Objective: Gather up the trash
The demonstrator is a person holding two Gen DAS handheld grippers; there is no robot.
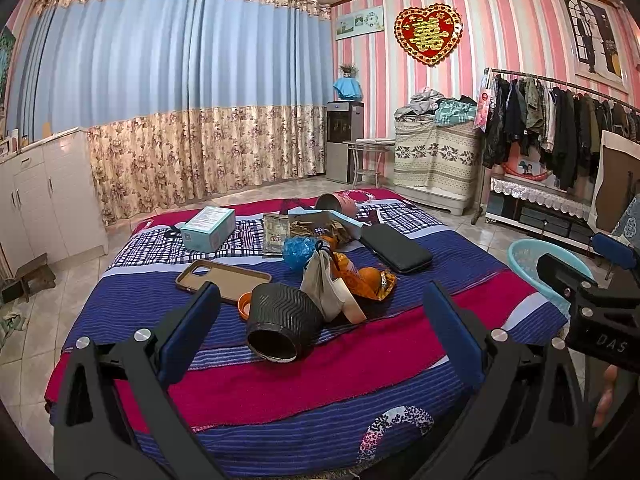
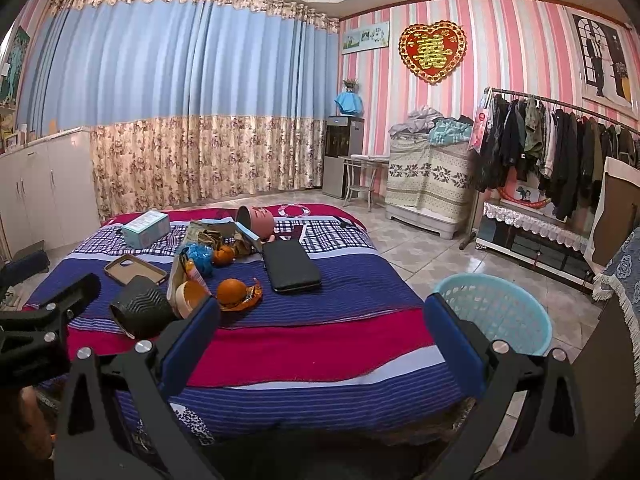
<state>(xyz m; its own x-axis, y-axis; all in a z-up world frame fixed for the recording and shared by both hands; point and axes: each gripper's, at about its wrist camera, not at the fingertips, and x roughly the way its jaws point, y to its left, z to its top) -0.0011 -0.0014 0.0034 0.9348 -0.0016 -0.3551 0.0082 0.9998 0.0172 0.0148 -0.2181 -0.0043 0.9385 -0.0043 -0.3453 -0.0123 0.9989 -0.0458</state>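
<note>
Litter lies in the middle of the bed's striped blanket (image 1: 280,392): a crumpled blue plastic wad (image 1: 298,250), a white paper bag (image 1: 326,284), orange peel on an orange wrapper (image 1: 372,276), and an open box of brown scraps (image 1: 324,224). My left gripper (image 1: 322,294) hovers open over the bed's near end, short of a black ribbed cup (image 1: 284,324) that lies on its side. My right gripper (image 2: 323,306) is open too, over the blanket (image 2: 304,352), with the orange peel (image 2: 232,292) ahead to its left. A light blue basket (image 2: 496,312) stands on the floor right of the bed.
Also on the bed are a phone case (image 1: 224,280), a teal box (image 1: 208,228), a black flat case (image 1: 396,248) and a tipped pink cup (image 1: 336,204). White cabinets (image 1: 44,200) stand left; a clothes rack (image 1: 560,128) and a low cabinet stand right. Tiled floor surrounds the bed.
</note>
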